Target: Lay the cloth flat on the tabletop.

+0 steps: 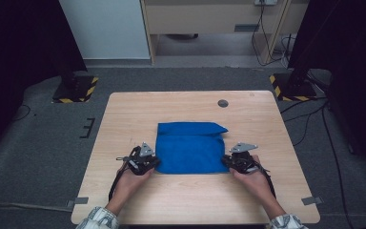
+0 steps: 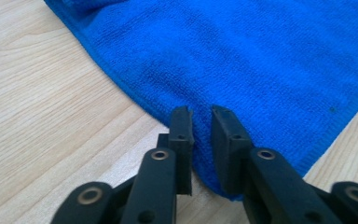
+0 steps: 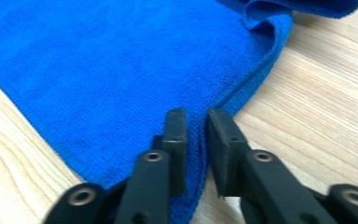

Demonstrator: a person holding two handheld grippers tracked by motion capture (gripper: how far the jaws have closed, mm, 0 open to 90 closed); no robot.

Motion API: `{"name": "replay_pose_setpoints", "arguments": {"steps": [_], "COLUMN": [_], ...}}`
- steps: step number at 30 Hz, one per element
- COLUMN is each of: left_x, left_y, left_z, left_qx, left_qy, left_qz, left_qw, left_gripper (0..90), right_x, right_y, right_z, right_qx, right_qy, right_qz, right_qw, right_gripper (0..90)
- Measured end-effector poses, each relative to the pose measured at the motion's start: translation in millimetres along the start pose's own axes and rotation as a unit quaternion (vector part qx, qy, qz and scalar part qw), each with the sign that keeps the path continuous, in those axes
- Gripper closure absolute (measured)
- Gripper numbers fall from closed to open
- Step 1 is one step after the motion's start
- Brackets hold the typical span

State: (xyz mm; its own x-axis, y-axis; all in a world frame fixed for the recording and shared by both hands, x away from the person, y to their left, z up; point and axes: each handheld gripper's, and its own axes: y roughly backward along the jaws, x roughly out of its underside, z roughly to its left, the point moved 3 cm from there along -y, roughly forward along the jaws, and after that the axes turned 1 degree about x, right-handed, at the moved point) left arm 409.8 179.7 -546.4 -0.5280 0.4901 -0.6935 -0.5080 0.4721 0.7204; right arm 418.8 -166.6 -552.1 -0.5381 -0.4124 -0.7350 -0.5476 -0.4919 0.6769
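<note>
Cloth work is under way on the wooden table (image 1: 124, 200): a blue microfibre cloth (image 1: 190, 148) lies flat between the two tongs, its far edge already doubled back toward the person in a narrow fold, so the near half is the part left to deal with. The left gripper (image 1: 153, 163) sits at the near left corner of the cloth and the right gripper (image 1: 227, 161) at the near right corner, each held low and pointing inward, which puts one tool on each end of the same hem. In the left gripper view the two black jaws stand close together with a pinched ridge of blue cloth (image 2: 242, 65) rising between them, the corner's stitched edge running off to either side. In the right gripper view the jaws are likewise drawn in on the hem, with the cloth (image 3: 98, 70) spreading away to their left and bare wood to their right. Both tongs therefore look clamped on the cloth. Taking both near corners at once probably serves to keep that edge straight and taut, so it can be lifted and carried over the far fold without sagging in the middle. The person's hands rest on the table behind the grippers, steadying them.
</note>
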Motion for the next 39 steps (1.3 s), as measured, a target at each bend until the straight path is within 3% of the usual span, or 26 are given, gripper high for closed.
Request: {"name": "replay_pose_setpoints", "arguments": {"steps": [6, 19, 23, 32, 39], "left_x": [-2.0, 2.5, 8.4, 22.1, 28.5], "left_y": [-1.4, 5.3, 12.5, 30.5, 37.3], "left_z": [-6.2, -17.9, -29.0, -49.5, -51.5], "left_qx": [-0.010, 0.007, 0.015, 0.028, 0.025], "left_qy": [-0.011, -0.006, -0.016, -0.031, -0.033], "left_qz": [0.004, 0.013, 0.020, 0.041, 0.043], "left_qw": [0.9999, 0.9999, 0.9996, 0.9983, 0.9982], "left_gripper": [86.4, 86.5, 86.5, 85.8, 82.5], "right_x": [-0.3, 10.3, 19.1, 29.2, 31.0], "right_y": [-0.9, 12.3, 22.9, 36.2, 39.6], "right_z": [1.9, 5.4, 12.0, 19.0, 26.6], "right_qx": [-0.001, -0.011, -0.022, -0.031, -0.032], "right_qy": [0.003, 0.013, 0.028, 0.023, 0.022], "right_qz": [-0.002, 0.006, 0.012, 0.024, 0.032], "right_qw": [1.0000, 0.9998, 0.9993, 0.9990, 0.9987], "right_gripper": [86.5, 86.3, 86.0, 84.4, 83.3]}}
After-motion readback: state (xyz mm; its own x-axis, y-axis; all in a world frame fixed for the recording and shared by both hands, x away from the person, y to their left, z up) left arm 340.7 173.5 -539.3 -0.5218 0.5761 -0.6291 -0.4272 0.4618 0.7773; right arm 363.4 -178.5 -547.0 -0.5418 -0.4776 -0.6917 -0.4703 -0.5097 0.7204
